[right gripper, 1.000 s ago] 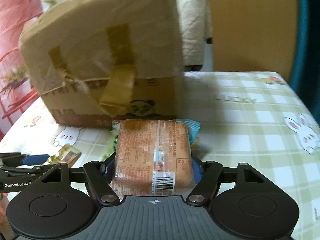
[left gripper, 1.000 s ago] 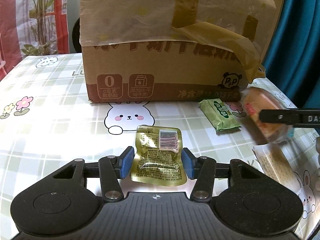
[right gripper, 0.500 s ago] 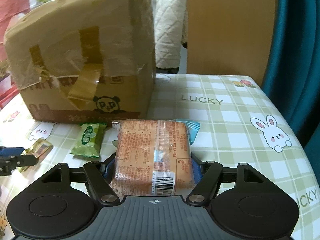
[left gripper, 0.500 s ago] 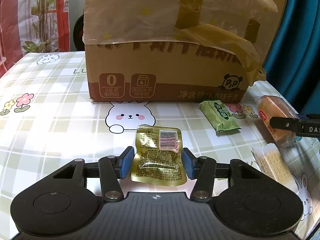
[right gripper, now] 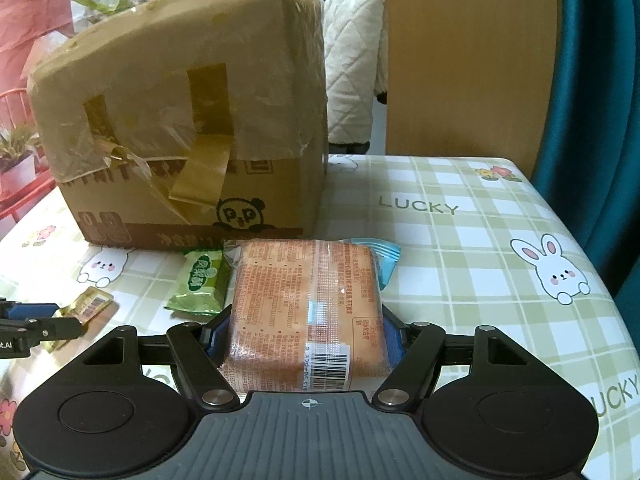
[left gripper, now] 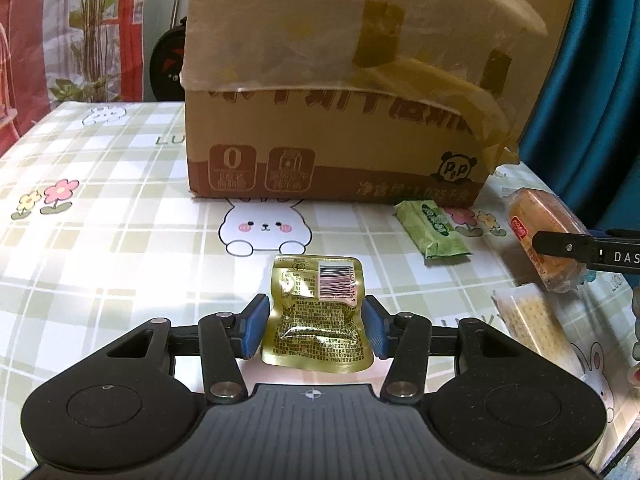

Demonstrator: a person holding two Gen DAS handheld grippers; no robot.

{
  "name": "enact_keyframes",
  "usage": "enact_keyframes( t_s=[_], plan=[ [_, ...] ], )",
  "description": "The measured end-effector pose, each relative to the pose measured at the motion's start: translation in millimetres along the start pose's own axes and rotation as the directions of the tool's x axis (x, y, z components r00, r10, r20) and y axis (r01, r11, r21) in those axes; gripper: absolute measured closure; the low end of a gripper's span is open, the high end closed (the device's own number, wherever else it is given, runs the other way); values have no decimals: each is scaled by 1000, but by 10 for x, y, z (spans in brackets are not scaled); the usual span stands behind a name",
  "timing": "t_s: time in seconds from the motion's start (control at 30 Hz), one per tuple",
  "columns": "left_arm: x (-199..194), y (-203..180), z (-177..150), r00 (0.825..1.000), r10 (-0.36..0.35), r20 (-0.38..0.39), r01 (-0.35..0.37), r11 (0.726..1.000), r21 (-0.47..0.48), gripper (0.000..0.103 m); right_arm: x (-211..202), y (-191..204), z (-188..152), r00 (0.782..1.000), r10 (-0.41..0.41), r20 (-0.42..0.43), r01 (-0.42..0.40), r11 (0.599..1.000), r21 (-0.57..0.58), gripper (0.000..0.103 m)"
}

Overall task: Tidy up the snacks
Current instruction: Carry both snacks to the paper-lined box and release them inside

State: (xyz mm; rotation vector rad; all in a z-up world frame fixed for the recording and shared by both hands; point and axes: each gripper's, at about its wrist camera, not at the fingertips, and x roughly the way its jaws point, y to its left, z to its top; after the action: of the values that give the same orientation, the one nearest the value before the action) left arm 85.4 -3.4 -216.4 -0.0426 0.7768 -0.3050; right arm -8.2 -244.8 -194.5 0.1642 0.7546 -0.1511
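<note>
Left wrist: we are pinching the gold sachet (left gripper: pixel 318 312) in our left tool (left gripper: pixel 316 326), above the worktop (left gripper: pixel 100 248); the cardboard box (left gripper: pixel 340 128) is standing ahead.

Right wrist: our right tool (right gripper: pixel 306 344) is clamping the orange cake pack (right gripper: pixel 306 312); a green packet (right gripper: pixel 200 284) is lying ahead-left.

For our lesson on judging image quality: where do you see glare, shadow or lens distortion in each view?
Left wrist view: glare washes out the tablecloth at left, the gold packet glints, and the box edges bow from the fisheye. Right wrist view: light is softer, the box leans and curves, and the cake pack wrapper shines faintly.
</note>
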Motion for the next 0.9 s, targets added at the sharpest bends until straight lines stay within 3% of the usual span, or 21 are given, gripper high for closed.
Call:
enact_keyframes(
  t_s=[0.63,0.9],
  plan=[
    [-532,-77,303,983,26,179,-30,999,21,50,-480,128,226,990,34,139,-35,999,3,37],
    [-833,-85,653,947,18,320,-28,999,28,50,-801,165,538,964,51,260,-50,999,-14,37]
  ],
)
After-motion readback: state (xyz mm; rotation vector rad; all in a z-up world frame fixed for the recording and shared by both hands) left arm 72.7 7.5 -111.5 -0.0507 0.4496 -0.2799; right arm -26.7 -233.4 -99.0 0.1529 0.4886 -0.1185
